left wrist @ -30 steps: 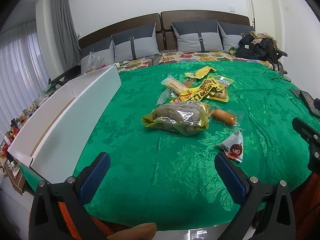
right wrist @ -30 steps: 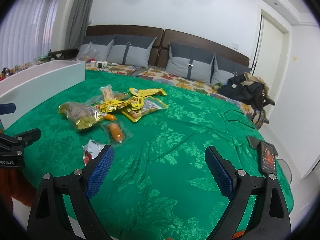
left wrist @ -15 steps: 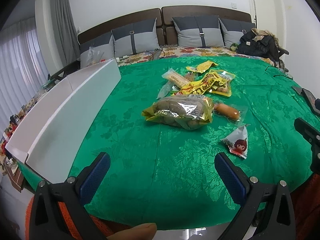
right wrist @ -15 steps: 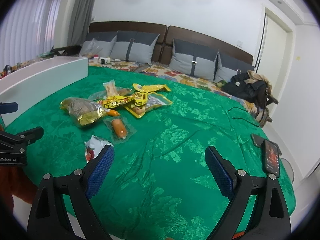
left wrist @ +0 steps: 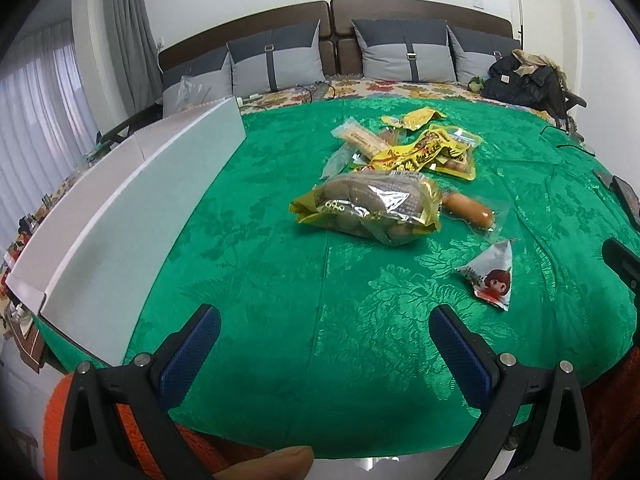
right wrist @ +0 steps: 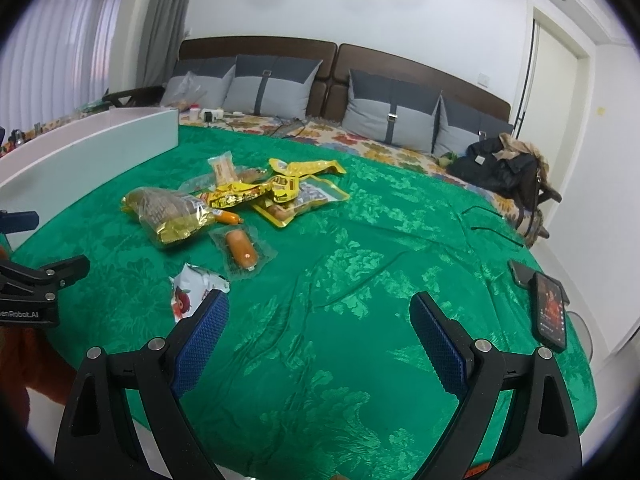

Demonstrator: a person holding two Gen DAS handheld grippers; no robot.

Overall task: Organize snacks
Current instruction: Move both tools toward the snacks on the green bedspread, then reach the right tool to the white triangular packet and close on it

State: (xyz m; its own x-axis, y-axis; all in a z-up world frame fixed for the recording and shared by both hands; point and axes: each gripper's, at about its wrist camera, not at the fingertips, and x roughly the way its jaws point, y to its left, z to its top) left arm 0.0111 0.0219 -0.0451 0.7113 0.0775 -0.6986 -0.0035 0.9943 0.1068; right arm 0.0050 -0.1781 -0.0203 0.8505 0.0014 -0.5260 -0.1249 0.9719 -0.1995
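Hovering over the near edge of the green bedspread (left wrist: 248, 248), the left gripper (left wrist: 324, 344) had its blue-padded fingers (left wrist: 192, 352) spread wide with nothing between them; the right gripper (right wrist: 318, 334) was likewise released and empty. Taking the big gold-and-clear snack bag (left wrist: 368, 208) as the landmark: nearest the grippers, in front of the bag and to its right, lay a small white packet with a cartoon face (left wrist: 490, 278), partly hidden behind a right finger in the right wrist view. Just beside the bag on its right sat a sealed sausage (left wrist: 468, 208), its clear wrap reaching the bag's edge. Behind the bag was a loose pile of yellow packets (left wrist: 420, 152) and a pale wrapped bar (left wrist: 360, 138). Well left of the bag stood a long white box (left wrist: 132, 208) along the bed's side. Far right of the bag, two phones (right wrist: 550, 310) rested near the bedspread's edge. Beyond everything, grey pillows (left wrist: 404, 52) leaned on the headboard.
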